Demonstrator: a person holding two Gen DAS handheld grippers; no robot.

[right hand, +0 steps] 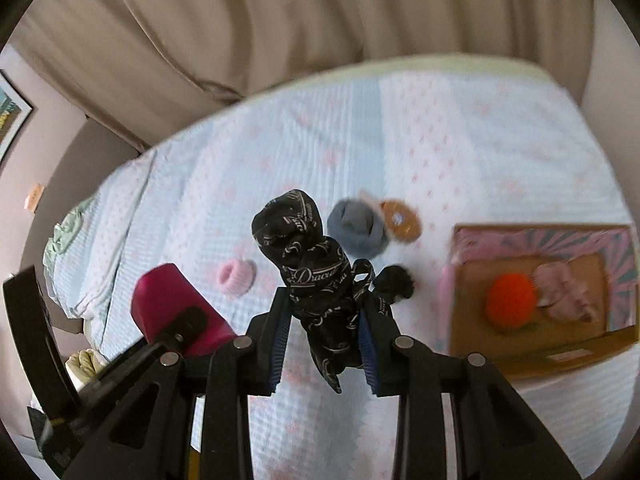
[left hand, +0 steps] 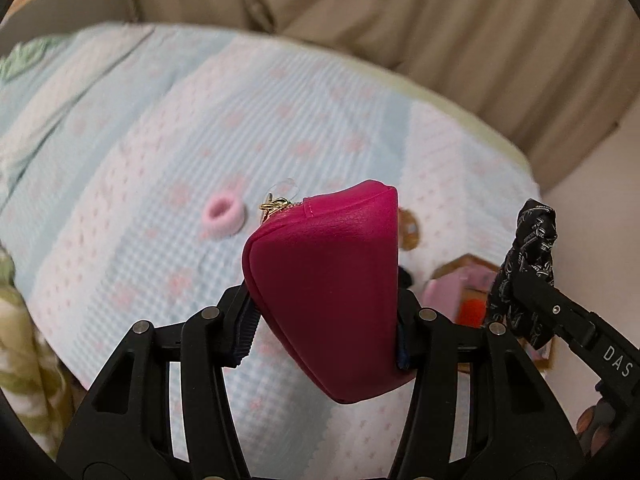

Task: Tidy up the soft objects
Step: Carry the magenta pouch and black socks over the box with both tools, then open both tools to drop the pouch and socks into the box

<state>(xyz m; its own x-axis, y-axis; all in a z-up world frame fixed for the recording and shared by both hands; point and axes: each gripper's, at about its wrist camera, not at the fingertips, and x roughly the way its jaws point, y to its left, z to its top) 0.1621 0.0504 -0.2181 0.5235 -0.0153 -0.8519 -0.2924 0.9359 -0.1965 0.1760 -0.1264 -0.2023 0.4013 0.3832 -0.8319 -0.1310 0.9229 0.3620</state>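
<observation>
My left gripper (left hand: 324, 320) is shut on a magenta zip pouch (left hand: 328, 280) and holds it above the bed; the pouch also shows in the right wrist view (right hand: 176, 312). My right gripper (right hand: 326, 340) is shut on a black printed scarf (right hand: 316, 280), knotted and lifted above the bed; it shows at the right of the left wrist view (left hand: 528, 272). A pink scrunchie (right hand: 236, 276) lies on the quilt, also seen in the left wrist view (left hand: 222, 216). A cardboard box (right hand: 472, 308) at the right holds an orange ball (right hand: 512, 300) and a pale pink soft item (right hand: 564, 292).
On the quilt (right hand: 460, 140) lie a grey-blue soft piece (right hand: 360, 232), a brown ring-shaped item (right hand: 402, 218) and a small black item (right hand: 396, 282). Beige curtains (right hand: 280, 20) hang behind the bed. A green-patterned blanket (left hand: 20, 340) lies at the left.
</observation>
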